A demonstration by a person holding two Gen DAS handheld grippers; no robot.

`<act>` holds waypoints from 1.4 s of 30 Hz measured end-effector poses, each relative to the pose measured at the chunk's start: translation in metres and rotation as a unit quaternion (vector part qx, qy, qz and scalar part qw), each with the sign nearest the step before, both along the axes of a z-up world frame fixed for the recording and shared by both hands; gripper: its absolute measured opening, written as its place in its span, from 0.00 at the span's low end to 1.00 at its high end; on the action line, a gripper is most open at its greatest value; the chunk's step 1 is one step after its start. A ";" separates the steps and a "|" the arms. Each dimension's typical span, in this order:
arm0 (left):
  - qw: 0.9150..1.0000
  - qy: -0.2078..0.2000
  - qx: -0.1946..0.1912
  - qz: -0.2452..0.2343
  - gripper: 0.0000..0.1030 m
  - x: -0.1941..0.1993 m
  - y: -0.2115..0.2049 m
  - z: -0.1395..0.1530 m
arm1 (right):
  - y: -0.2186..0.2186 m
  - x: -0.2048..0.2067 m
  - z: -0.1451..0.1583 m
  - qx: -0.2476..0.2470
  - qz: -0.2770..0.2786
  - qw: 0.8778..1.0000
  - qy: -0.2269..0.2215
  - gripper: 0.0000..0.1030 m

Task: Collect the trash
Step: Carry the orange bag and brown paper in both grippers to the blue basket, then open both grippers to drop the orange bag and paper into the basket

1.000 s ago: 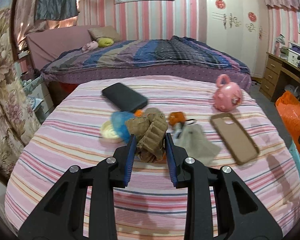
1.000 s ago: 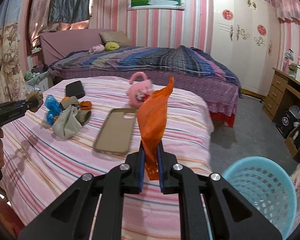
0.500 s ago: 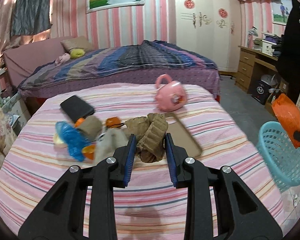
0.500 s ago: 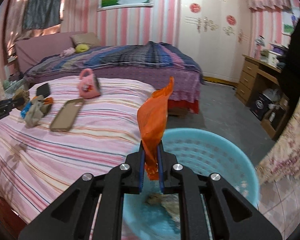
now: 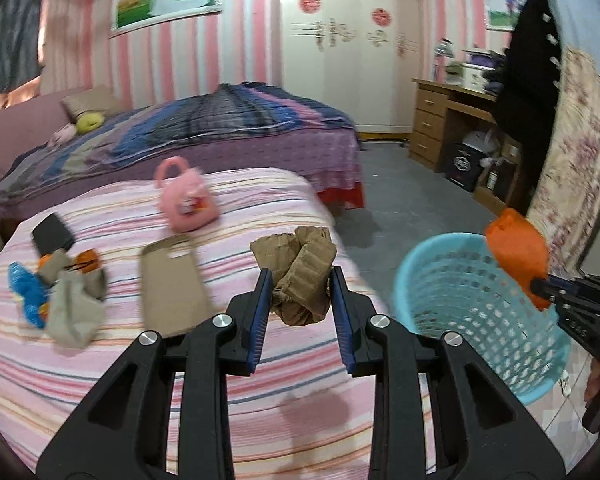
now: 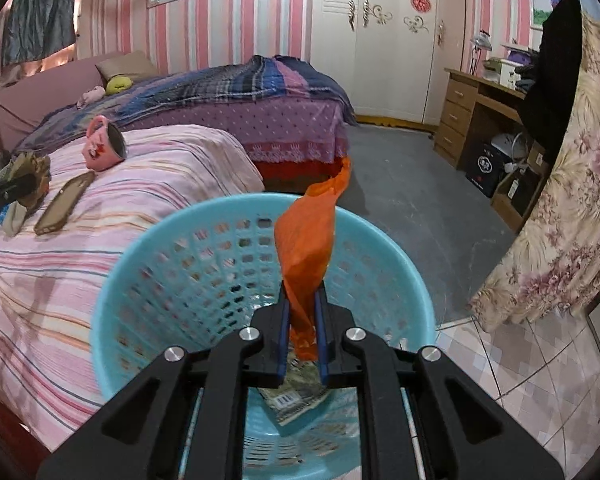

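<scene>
Two pieces of trash are in my grip, one per hand, and the blue basket [image 6: 260, 280] decides which goes first. My right gripper [image 6: 302, 320] is clamped on an orange bag [image 6: 306, 248], a thin strip pinched between the pads, its long axis running up and away from the fingers with the free end flopping toward the far rim. From the right wrist view the basket's mouth sits directly under and ahead of those fingers, and some printed paper [image 6: 296, 398] already lies at the bottom. So the bag has only to fall: I judge that parting the right pads here would drop it inside, though the tall free end could drape over the far rim.

My left gripper [image 5: 302, 304] is clamped on a crumpled brown wad [image 5: 300, 276], bulging up and out between the pads. In the left wrist view it hangs over the near right corner of the striped bed [image 5: 100, 360], and the basket stands on the floor to its right, just beside the bed's edge. The right hand is plainly the nearer. The left needs to travel rightward past the bed's edge before its load is above the opening.

On the bed to the left lie a phone case [image 5: 172, 284], a pink cup [image 5: 186, 200] and a small heap of scraps [image 5: 56, 292].
</scene>
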State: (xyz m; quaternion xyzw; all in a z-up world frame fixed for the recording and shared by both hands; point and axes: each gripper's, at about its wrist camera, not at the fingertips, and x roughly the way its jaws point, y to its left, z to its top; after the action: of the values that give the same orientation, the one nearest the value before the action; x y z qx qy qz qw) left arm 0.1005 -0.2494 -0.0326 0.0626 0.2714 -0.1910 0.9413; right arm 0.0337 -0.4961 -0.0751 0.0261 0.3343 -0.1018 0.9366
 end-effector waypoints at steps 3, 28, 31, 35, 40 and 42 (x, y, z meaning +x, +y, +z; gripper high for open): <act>1.000 0.003 0.002 -0.020 0.28 -0.002 -0.026 -0.004 | -0.010 -0.005 -0.001 0.001 -0.008 1.000 -0.001 0.11; 0.999 0.027 -0.005 -0.021 0.88 0.026 -0.060 -0.015 | -0.015 -0.003 -0.005 0.022 -0.017 1.000 -0.015 0.11; 1.000 0.022 -0.011 0.000 0.91 0.031 -0.037 -0.009 | -0.015 -0.001 -0.005 0.023 -0.019 0.999 -0.014 0.12; 1.000 0.010 -0.011 0.027 0.93 0.035 -0.012 0.000 | -0.013 0.005 -0.008 0.029 -0.029 0.999 -0.008 0.22; 0.999 0.001 -0.013 0.048 0.93 0.037 0.018 0.009 | -0.011 0.008 -0.006 0.032 -0.053 0.998 -0.014 0.62; 0.998 -0.005 -0.008 0.057 0.93 0.037 0.031 0.012 | -0.008 0.011 -0.004 0.029 -0.066 0.997 -0.018 0.73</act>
State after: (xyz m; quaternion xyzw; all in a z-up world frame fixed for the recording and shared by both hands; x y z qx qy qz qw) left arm 0.1375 -0.2187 -0.0209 0.0405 0.2683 -0.1393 0.9524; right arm 0.0446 -0.5037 -0.0791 0.0768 0.3175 -0.1531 0.9327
